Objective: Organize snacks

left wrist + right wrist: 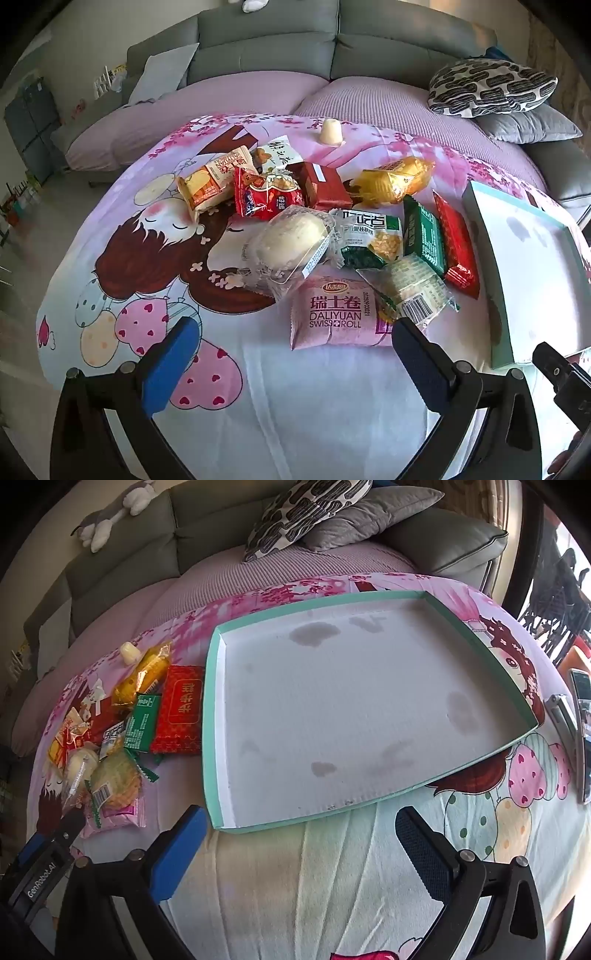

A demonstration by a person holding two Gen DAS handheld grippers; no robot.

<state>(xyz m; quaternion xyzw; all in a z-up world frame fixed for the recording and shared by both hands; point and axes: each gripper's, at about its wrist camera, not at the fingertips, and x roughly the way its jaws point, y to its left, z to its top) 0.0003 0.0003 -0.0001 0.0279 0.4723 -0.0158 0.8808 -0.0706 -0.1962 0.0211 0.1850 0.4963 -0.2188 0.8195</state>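
A pile of wrapped snacks lies on the cartoon-print cloth (258, 406). Nearest my left gripper (295, 354) is a pink Swiss roll pack (334, 314). Behind it lie a clear-wrapped bun (291, 240), a green pack (423, 232), a red pack (454, 240), a yellow pack (395, 179) and a clear-wrapped round cracker (410, 284). My left gripper is open and empty. A shallow teal-rimmed tray (212, 686) with a white bottom lies to the right of the pile, with nothing in it. My right gripper (303, 845) is open and empty, just before the tray's near edge.
A small cream cup (330, 131) stands behind the pile. A grey sofa with a patterned cushion (491, 86) runs along the back. A phone (583, 716) and a metal object lie at the table's far right. The left gripper shows at the right wrist view's lower left (55, 838).
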